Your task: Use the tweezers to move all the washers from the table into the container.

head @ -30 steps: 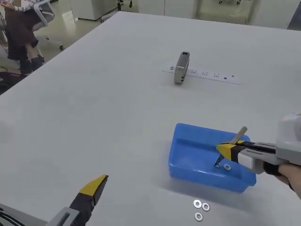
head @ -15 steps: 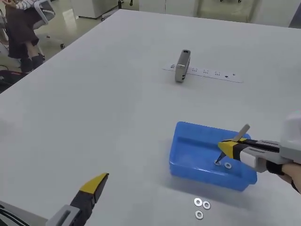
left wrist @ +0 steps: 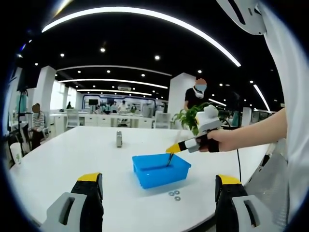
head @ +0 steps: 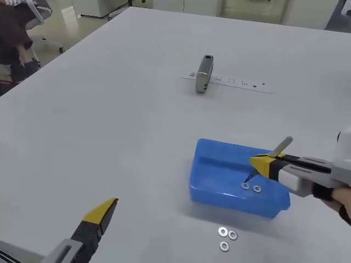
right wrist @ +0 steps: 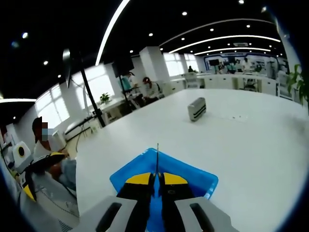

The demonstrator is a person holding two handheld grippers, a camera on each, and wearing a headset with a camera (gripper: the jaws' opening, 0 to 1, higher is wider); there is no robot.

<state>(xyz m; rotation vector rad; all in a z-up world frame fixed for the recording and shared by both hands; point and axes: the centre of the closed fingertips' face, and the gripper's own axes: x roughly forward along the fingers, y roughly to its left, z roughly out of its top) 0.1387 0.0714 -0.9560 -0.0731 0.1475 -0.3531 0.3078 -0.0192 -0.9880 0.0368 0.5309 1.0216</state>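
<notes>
White tabletop runs across a big open-plan office with strip lights overhead, and on it sits 1 blue container [head: 219, 198], with 1 grey block [head: 204, 74] standing further back on a flush power strip [head: 241, 84]. Looking down from the head view, I count 5 washers: 2 washers in the container [head: 251, 188], lying side by side on its floor, and 3 washers on the table [head: 226, 238], clustered just in front of its near wall. The right gripper [head: 262, 163] reaches over the container from the right, its 2 yellow-tipped jaws pressed together on 1 pair of tweezers [head: 282, 147], whose dark points hang just above or at the nearer inside washer; I cannot tell whether they touch. The right gripper view looks straight down the tweezers, pinched between the jaws with the blue walls beyond. The left gripper [left wrist: 158, 180] hangs low at the table's near left, well apart from everything, jaws spread wide with nothing between them. Its own view takes the container side-on, the 3 loose washers in front, adds the bare hand [left wrist: 218, 140] holding the right gripper, plus 2 people in the background.
</notes>
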